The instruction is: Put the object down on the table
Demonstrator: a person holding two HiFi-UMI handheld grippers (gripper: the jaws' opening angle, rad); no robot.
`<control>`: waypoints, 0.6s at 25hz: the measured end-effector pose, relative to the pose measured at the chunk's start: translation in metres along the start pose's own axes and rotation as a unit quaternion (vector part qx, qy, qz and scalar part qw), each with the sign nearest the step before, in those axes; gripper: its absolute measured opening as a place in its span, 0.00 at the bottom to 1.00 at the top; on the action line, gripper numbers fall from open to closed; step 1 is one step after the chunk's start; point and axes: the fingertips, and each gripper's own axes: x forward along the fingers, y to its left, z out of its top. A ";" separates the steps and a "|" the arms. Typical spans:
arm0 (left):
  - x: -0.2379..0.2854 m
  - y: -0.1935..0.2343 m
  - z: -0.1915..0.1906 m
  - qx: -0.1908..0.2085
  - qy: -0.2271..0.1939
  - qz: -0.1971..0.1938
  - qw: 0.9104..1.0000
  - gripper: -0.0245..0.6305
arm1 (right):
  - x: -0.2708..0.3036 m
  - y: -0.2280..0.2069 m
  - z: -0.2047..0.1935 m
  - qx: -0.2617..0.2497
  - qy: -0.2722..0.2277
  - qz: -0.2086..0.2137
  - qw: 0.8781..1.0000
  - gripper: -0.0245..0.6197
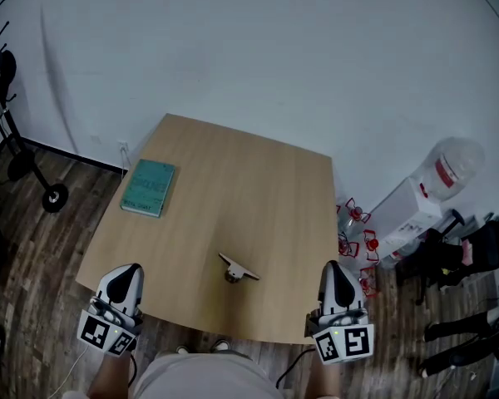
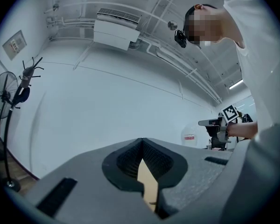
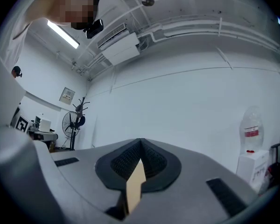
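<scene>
Light wood table (image 1: 258,181) w/ rounded corners, standing on dark plank floor (image 1: 33,248). Lying flat on top: teal book (image 1: 148,187), well ahead of left gripper (image 1: 126,274), nr table's far-left corner. Also on top: small pale winged object (image 1: 236,269), btw left gripper & right gripper (image 1: 337,274), roughly level w/ both tips, nr table's front edge, well apart from book.
</scene>
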 end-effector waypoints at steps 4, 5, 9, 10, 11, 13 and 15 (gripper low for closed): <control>-0.008 0.007 0.002 0.001 -0.001 0.015 1.000 0.05 | -0.012 0.001 -0.005 0.011 0.005 -0.013 1.000 0.03; -0.008 0.008 0.002 0.001 0.000 0.017 1.000 0.05 | -0.012 0.000 -0.007 0.012 0.008 -0.014 1.000 0.03; -0.005 0.010 0.003 0.004 0.001 0.020 1.000 0.05 | -0.009 -0.006 -0.010 0.013 0.014 -0.018 1.000 0.03; -0.004 0.009 0.003 0.005 0.001 0.020 1.000 0.05 | -0.009 -0.006 -0.009 0.013 0.013 -0.019 1.000 0.03; -0.004 0.009 0.004 0.006 0.000 0.019 1.000 0.05 | -0.009 -0.007 -0.008 0.012 0.012 -0.019 1.000 0.03; -0.002 0.008 0.007 0.007 -0.002 0.017 1.000 0.05 | -0.008 -0.006 -0.007 0.010 0.011 -0.019 1.000 0.03; -0.001 0.007 0.008 0.008 -0.002 0.016 1.000 0.05 | -0.007 -0.006 -0.007 0.009 0.012 -0.019 1.000 0.03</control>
